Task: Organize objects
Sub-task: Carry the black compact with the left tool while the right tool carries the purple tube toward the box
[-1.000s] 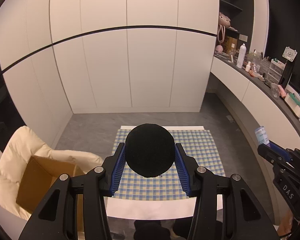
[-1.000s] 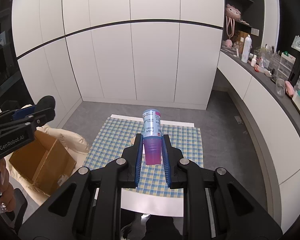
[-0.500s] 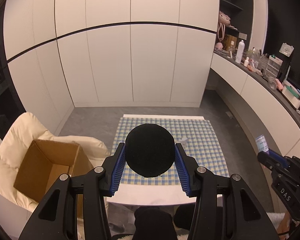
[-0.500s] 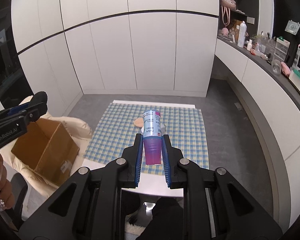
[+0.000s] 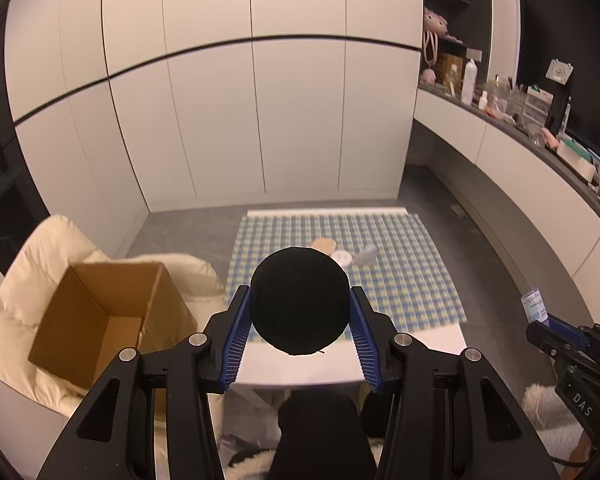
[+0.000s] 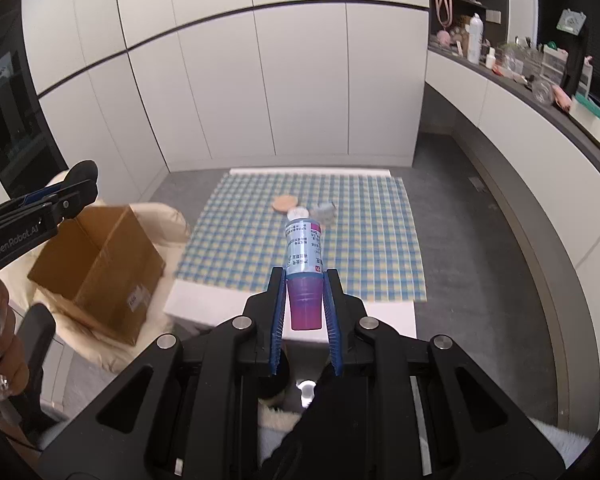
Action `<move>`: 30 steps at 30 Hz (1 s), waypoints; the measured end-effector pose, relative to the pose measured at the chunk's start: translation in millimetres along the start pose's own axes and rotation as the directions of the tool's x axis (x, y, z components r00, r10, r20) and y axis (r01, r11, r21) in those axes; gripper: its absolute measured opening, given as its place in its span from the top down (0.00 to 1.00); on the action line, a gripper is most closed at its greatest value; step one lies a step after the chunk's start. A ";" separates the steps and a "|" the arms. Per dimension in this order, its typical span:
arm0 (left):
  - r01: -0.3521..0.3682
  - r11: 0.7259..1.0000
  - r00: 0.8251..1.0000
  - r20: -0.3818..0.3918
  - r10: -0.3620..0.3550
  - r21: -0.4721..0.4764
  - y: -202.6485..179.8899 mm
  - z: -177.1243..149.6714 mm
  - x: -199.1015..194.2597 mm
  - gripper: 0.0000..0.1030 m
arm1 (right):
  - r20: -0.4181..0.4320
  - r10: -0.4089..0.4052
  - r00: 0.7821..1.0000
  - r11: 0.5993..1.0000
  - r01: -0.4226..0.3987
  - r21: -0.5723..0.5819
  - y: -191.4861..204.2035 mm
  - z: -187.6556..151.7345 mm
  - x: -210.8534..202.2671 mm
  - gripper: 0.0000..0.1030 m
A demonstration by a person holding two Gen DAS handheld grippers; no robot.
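My left gripper (image 5: 300, 312) is shut on a black round ball (image 5: 300, 300), held high above the near edge of the table. My right gripper (image 6: 304, 292) is shut on the purple cap of a blue-labelled bottle (image 6: 303, 256), also held above the table's near edge. An open cardboard box (image 5: 104, 312) rests on a cream chair to the left of the table; it also shows in the right wrist view (image 6: 96, 264). On the checked cloth (image 6: 360, 240) lie a tan round item (image 6: 284, 203), a white round lid (image 6: 298, 213) and a small grey piece (image 6: 324, 211).
The white table (image 5: 420, 364) stands on a grey floor before white cupboard doors. A long counter (image 5: 540, 148) crowded with bottles and boxes runs along the right wall. The cream padded chair (image 5: 28, 280) holds the box.
Both grippers have pulled back and up from the table with their objects still held. The table looks farther away and the box and small items on the cloth have come into view.
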State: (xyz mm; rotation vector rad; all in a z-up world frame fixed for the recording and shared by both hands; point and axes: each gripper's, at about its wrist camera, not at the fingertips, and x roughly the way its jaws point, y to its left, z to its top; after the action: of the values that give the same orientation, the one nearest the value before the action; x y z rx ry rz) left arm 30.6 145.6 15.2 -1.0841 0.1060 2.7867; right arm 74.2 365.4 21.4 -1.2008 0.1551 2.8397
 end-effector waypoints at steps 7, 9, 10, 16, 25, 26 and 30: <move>-0.006 1.000 0.999 -0.033 0.006 -0.010 7.9 -38.8 8.9 0.53 | -0.065 -0.008 0.998 1.000 0.009 0.019 -12.1 -37.5 -1.2 0.81; -0.013 1.000 0.999 -0.035 0.013 -0.009 10.6 -49.3 8.3 0.53 | -0.081 -0.007 0.997 1.000 0.009 0.026 -14.3 -45.3 -2.1 0.81; -0.013 1.000 0.999 -0.042 0.012 -0.010 11.5 -54.6 8.7 0.53 | -0.088 -0.003 0.996 1.000 0.006 0.031 -15.7 -48.0 -1.9 0.81; -0.009 1.000 0.996 -0.088 0.008 -0.006 13.5 -69.4 14.0 0.53 | -0.100 0.003 0.995 0.999 0.001 0.038 -16.6 -58.4 -5.2 0.81; 0.009 1.000 0.995 -0.097 -0.009 0.005 8.9 -69.8 11.8 0.53 | -0.085 0.008 0.996 1.000 -0.007 0.013 -10.4 -65.2 -18.5 0.81; 0.009 1.000 0.995 -0.097 -0.008 0.005 9.1 -69.5 12.1 0.53 | -0.084 0.009 0.996 1.000 -0.008 0.013 -11.0 -64.9 -19.1 0.81; 0.012 1.000 0.994 -0.105 -0.012 0.004 10.8 -69.8 13.3 0.53 | -0.087 0.012 0.996 1.000 -0.011 0.012 -11.0 -65.2 -19.4 0.81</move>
State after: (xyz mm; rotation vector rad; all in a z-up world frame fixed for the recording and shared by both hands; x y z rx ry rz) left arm 65.6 128.1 -45.1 -1.2264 0.1170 2.7169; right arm 135.1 368.7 -10.6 -1.3263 0.1826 2.7929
